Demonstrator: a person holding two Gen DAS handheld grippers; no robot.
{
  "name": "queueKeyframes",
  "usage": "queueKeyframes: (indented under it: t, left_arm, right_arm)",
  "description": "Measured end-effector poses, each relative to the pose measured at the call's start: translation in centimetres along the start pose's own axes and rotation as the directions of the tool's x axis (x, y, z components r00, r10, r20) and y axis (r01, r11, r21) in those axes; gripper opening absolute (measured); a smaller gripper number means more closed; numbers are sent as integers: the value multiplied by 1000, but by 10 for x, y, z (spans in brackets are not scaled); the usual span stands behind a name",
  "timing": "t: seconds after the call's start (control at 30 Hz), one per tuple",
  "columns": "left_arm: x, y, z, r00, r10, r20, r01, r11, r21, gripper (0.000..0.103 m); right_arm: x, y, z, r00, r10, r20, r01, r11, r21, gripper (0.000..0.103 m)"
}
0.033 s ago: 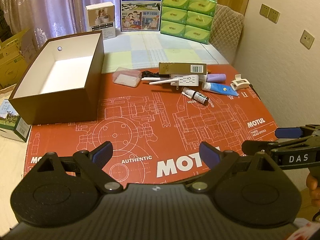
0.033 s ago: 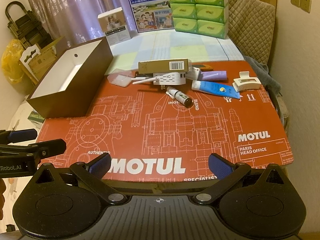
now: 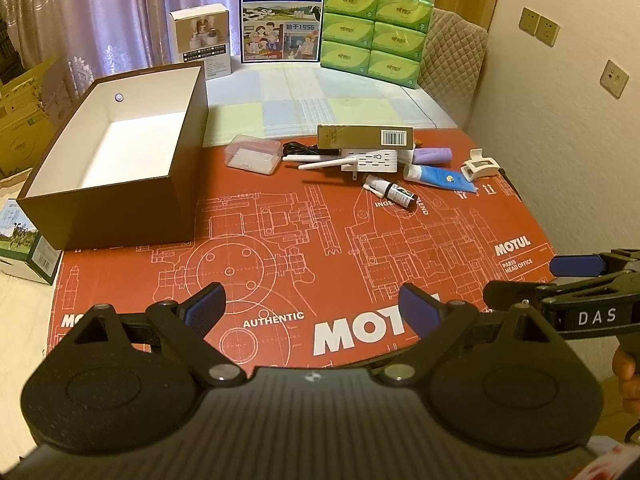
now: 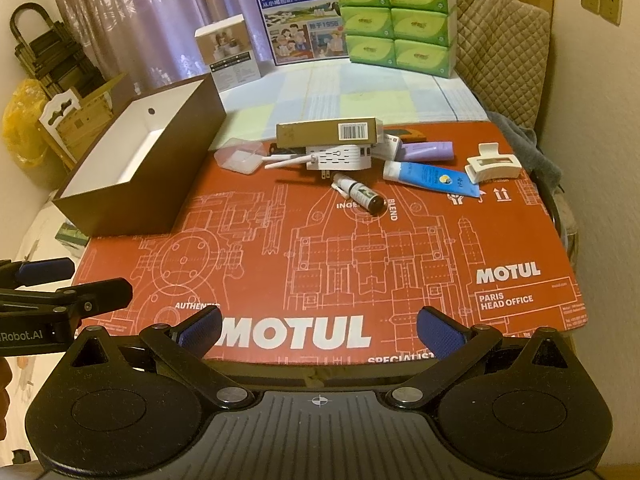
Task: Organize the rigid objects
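Note:
A brown box with a white empty inside (image 3: 120,152) (image 4: 136,168) stands at the left of the red mat. Loose items lie in a cluster at the mat's far side: a clear plastic case (image 3: 253,155) (image 4: 239,157), a gold carton (image 3: 365,136) (image 4: 326,131), a white plug-in device with antennas (image 3: 370,161) (image 4: 338,158), a small dark bottle (image 3: 394,191) (image 4: 360,193), a blue tube (image 3: 438,176) (image 4: 430,176), a purple tube (image 3: 432,155) (image 4: 427,150) and a white hair claw (image 3: 480,165) (image 4: 493,166). My left gripper (image 3: 312,308) and right gripper (image 4: 318,326) are open and empty above the mat's near edge.
A red MOTUL mat (image 3: 320,248) covers the table. At the back stand a small white carton (image 3: 204,40), a blue milk box (image 3: 280,16) and green tissue packs (image 3: 376,24). A padded chair (image 4: 504,52) stands at the far right by the wall. Cardboard boxes sit at left.

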State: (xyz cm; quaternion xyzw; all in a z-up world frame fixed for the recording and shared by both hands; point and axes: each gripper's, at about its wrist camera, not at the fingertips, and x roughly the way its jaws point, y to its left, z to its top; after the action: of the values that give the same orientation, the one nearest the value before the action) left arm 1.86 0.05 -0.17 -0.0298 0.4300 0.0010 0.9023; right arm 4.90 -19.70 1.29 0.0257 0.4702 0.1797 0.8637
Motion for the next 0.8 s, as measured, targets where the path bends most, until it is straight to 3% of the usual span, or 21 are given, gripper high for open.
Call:
queueKeyframes:
  t: [0.8]
  left_arm:
    - [18, 18, 18, 999, -30, -18, 30, 999, 30, 91]
  right_arm:
    - [16, 4, 13, 1000, -24, -8, 25, 999, 31, 101]
